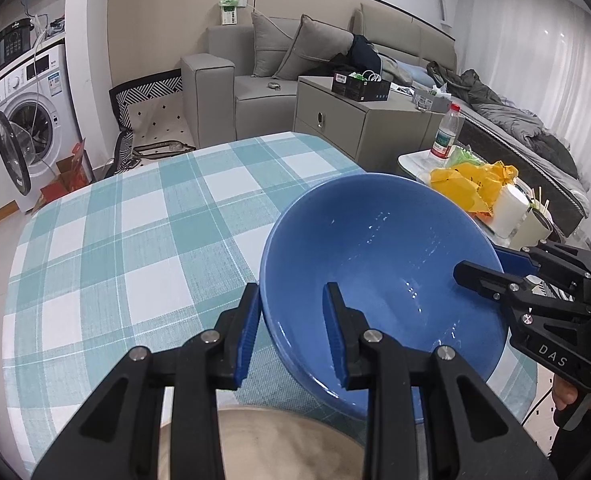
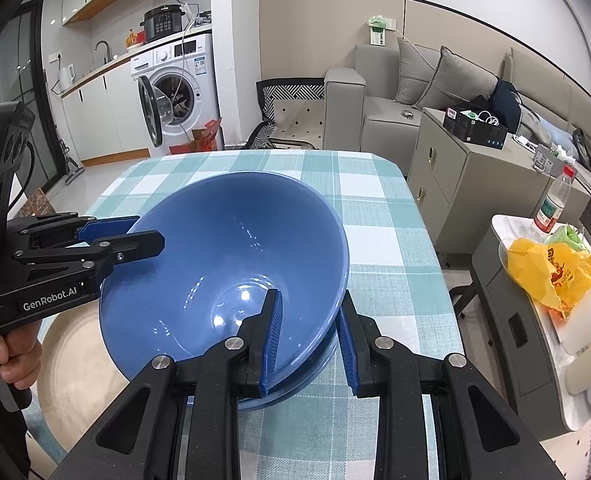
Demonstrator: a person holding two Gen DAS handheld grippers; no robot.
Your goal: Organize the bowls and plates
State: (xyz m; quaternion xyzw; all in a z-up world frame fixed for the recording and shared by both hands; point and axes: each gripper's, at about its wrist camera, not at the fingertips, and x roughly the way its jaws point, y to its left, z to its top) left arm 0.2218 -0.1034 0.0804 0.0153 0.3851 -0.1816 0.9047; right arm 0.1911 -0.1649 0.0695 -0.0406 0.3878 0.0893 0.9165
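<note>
A large blue bowl (image 1: pixel 379 264) (image 2: pixel 231 256) sits tilted over the checked table (image 1: pixel 135 240) (image 2: pixel 375 220). My left gripper (image 1: pixel 293 312) straddles its near-left rim, one finger outside and one inside, with visible gaps to the wall. My right gripper (image 2: pixel 309 320) straddles the opposite rim the same way. Each gripper shows in the other's view, the right one (image 1: pixel 495 268) at the bowl's right rim and the left one (image 2: pixel 135 236) at its left rim. A blue plate (image 2: pixel 295 388) lies under the bowl. A beige plate (image 1: pixel 263 440) (image 2: pixel 71 364) lies beside it at the table's near edge.
A side table (image 2: pixel 507 236) to the right holds a yellow bag (image 2: pixel 555 272), a bottle (image 2: pixel 551 204) and cups. A grey cabinet (image 2: pixel 455 168) and sofa (image 2: pixel 395 92) stand behind the table. A washing machine (image 2: pixel 175 92) with open door is at far left.
</note>
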